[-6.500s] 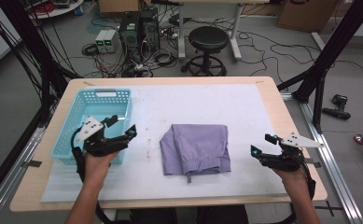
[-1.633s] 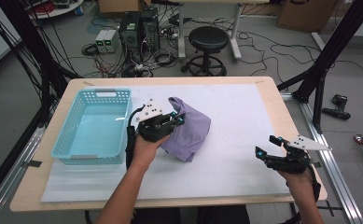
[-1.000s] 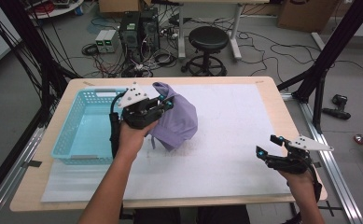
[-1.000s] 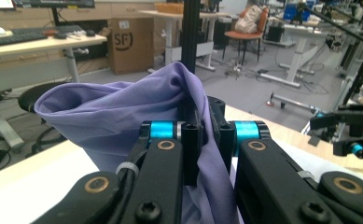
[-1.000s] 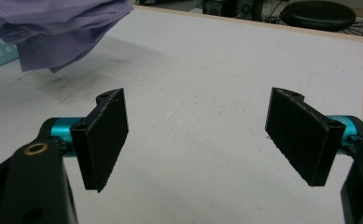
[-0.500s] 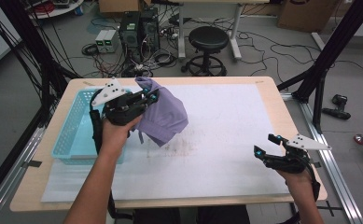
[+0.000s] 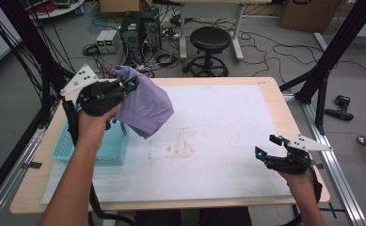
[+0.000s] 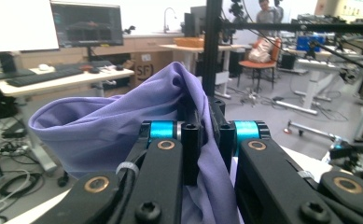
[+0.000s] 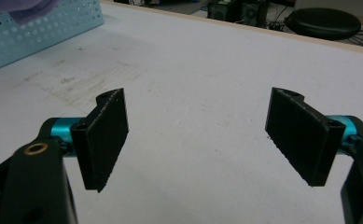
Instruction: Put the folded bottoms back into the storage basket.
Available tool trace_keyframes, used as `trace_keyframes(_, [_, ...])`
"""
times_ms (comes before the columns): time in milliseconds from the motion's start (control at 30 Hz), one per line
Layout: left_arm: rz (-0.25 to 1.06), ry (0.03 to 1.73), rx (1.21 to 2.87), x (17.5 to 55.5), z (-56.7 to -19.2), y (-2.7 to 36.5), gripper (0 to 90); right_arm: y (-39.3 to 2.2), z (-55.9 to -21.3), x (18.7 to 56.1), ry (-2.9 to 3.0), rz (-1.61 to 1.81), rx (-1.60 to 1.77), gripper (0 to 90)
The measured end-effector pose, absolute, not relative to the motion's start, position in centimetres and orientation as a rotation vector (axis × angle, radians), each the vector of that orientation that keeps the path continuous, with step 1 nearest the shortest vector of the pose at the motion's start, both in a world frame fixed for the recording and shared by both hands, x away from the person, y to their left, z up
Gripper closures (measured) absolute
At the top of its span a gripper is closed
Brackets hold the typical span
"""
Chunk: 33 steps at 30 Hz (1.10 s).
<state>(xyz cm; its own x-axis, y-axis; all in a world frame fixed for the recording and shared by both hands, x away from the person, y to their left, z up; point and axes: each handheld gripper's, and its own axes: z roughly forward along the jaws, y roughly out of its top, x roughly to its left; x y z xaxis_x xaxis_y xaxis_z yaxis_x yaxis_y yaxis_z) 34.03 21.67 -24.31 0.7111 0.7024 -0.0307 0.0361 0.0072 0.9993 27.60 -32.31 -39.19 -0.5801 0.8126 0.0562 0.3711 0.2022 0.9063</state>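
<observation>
Left gripper [image 7: 124, 89] clamped tight on the purple cloth [image 7: 145, 106], lifted clear of the table and hanging right over the near corner of the blue basket [image 7: 65, 148]. Right gripper [image 7: 270, 147] parked low at the right edge of the white mat [image 7: 209, 141], jaws spread wide, nothing between them.

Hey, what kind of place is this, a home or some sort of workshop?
Most likely a lab or workshop: desktop computer towers and tangled cables sit on the floor behind the table, and the left gripper view shows a monitor on a desk.
</observation>
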Motion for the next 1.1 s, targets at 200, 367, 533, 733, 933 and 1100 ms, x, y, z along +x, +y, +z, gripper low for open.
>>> trace_keyframes(200, [0.623, 0.673, 1.463, 33.7, -23.2, 24.1, 85.3, -32.1, -39.0, 27.6, 2.046, 1.355, 1.093, 21.1])
trace_keyframes(367, [0.650, 0.698, 1.426, 33.4, -22.6, 25.8, 85.3, -32.0, -39.1, 27.7, 2.049, 1.351, 1.092, 21.1])
trace_keyframes(533, [0.667, 0.724, 1.429, 33.2, -22.7, 26.9, 85.3, -32.0, -39.1, 27.6, 2.051, 1.349, 1.094, 21.1])
trace_keyframes(733, [0.666, 0.748, 1.432, 33.5, -23.3, 27.8, 85.3, -32.0, -39.2, 27.7, 2.052, 1.348, 1.092, 21.1])
trace_keyframes(933, [0.662, 0.844, 1.424, 34.2, -25.3, 29.5, 85.1, -32.0, -39.2, 27.6, 2.054, 1.346, 1.090, 21.1])
trace_keyframes(1100, [0.756, 1.234, 1.423, 35.1, -28.7, 33.0, 42.6, -31.9, -39.2, 27.5, 2.059, 1.341, 1.088, 21.1])
